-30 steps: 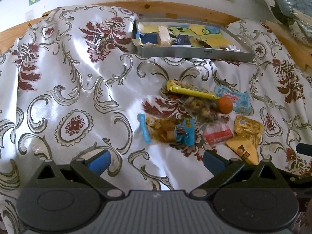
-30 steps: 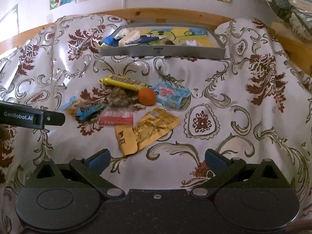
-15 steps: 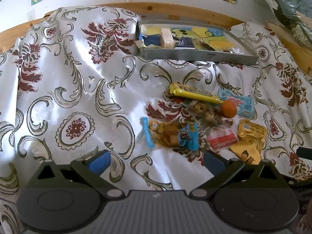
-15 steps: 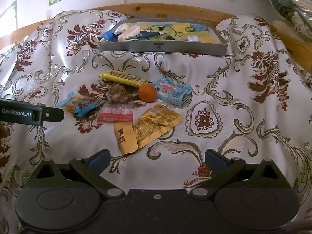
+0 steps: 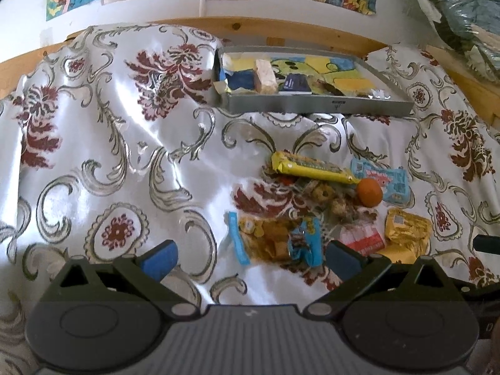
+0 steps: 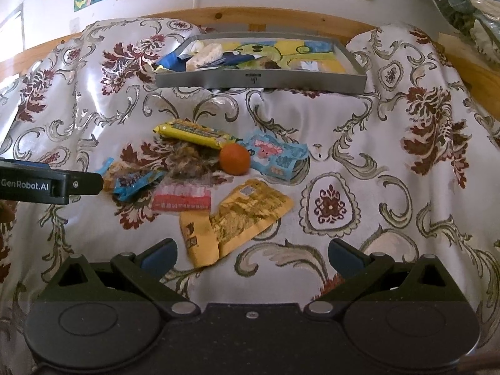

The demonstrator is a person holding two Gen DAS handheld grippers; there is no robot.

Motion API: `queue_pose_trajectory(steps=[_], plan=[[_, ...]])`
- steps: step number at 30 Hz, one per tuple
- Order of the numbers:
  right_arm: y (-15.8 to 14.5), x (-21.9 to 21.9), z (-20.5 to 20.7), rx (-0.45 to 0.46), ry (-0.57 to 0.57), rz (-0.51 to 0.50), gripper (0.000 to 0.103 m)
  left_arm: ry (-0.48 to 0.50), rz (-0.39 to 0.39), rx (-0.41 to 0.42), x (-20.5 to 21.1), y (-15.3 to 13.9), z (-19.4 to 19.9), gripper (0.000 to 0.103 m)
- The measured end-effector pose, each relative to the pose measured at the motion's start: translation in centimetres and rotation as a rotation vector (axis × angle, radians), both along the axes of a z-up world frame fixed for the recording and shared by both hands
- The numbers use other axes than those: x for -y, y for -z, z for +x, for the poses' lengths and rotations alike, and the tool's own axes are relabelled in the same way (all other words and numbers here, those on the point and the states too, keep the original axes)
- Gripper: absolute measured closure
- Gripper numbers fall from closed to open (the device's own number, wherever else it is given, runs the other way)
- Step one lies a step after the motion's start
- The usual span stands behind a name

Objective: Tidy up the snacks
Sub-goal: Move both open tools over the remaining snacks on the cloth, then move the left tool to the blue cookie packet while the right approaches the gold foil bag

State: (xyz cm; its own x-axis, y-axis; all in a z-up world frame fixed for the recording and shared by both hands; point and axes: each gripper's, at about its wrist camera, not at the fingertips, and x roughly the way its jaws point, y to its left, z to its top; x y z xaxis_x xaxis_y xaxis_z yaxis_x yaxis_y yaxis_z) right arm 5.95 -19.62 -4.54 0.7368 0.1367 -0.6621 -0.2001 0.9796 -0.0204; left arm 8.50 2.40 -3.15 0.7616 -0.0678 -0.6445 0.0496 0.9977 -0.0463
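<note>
Both grippers, left (image 5: 250, 254) and right (image 6: 251, 254), wide apart, empty, near the snack pile (image 6: 215, 168); grey tray (image 6: 261, 79) farther back, partly filled.

The left gripper (image 5: 251, 254) fills the lower part of its wrist view: a grey ribbed centre plate, black linkage arms with silver pivot screws, two round black discs, and blue pads (image 5: 159, 254) on the fingertips. The right gripper (image 6: 251, 254) has the same build, but with a speckled black centre plate. At the left edge of the right view, a black finger bears white "GenRobot.AI" lettering.
</note>
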Motion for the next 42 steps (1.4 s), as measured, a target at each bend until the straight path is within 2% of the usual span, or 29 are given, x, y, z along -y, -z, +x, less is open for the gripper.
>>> queue_pose_trajectory(steps=[10,18,22,30,35,42], plan=[[0.3,-0.3,2.1,-0.023,0.015,0.008,0.001,0.098,0.006,0.014,0.6,0.9,2.4,0.000],[1.0,-0.7,3.4,-0.052,0.000,0.042,0.001,0.183,0.001,-0.007,1.3,1.7,3.7,0.000],[1.5,-1.1,4.0,-0.059,-0.014,0.045,0.001,0.231,0.012,-0.051,1.8,2.4,4.3,0.000],[2.4,-1.4,4.9,-0.069,-0.017,0.059,0.005,0.247,0.038,-0.098,1.9,3.5,5.4,0.001],[2.7,-1.3,5.2,-0.064,-0.020,0.072,0.005,0.248,0.007,-0.118,1.4,3.7,5.8,0.001],[2.6,-1.6,5.0,-0.051,-0.039,0.073,0.013,0.258,-0.020,-0.136,1.2,3.8,5.8,0.007]])
